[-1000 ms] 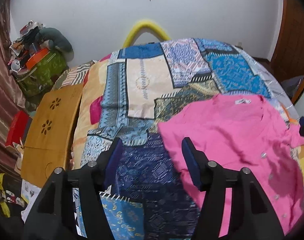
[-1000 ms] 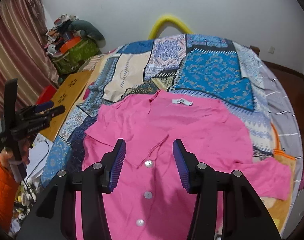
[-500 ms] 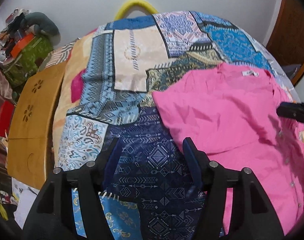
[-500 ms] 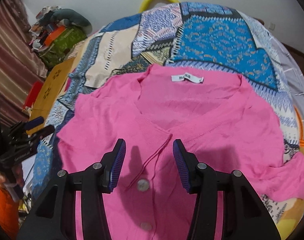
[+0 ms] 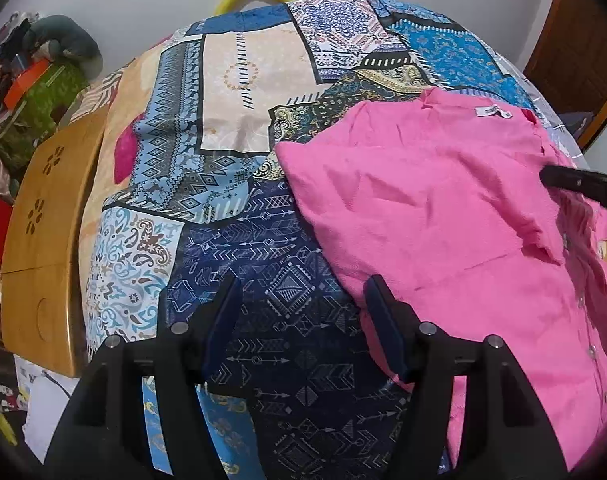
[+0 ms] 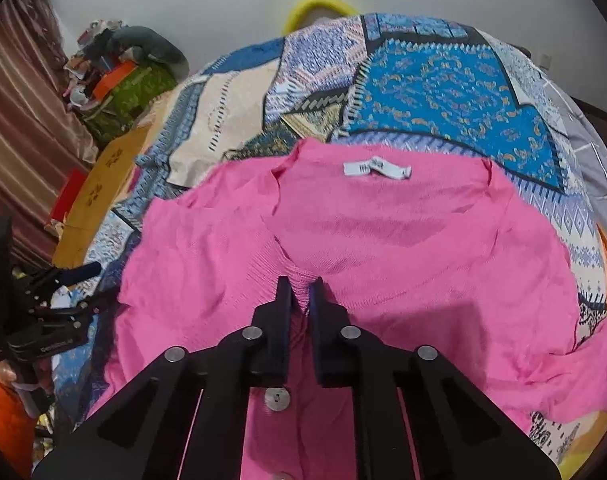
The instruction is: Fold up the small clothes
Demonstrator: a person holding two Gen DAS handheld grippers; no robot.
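Pinching pink shirt [image 6: 403,248] placket now, right gripper [image 6: 301,294] fingers newly clenched, left gripper [image 5: 299,304] still spread.

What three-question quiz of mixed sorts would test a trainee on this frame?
1. True or false: the right gripper has its jaws closed on the pink cardigan at the bottom of its V-neck.
2. The left gripper is: A) open over the patchwork bedspread; B) shut on a sleeve; C) holding the label.
3. Fill in: the white label sits inside the back of the ____.

Key: 1 true; 2 A; 3 neck.
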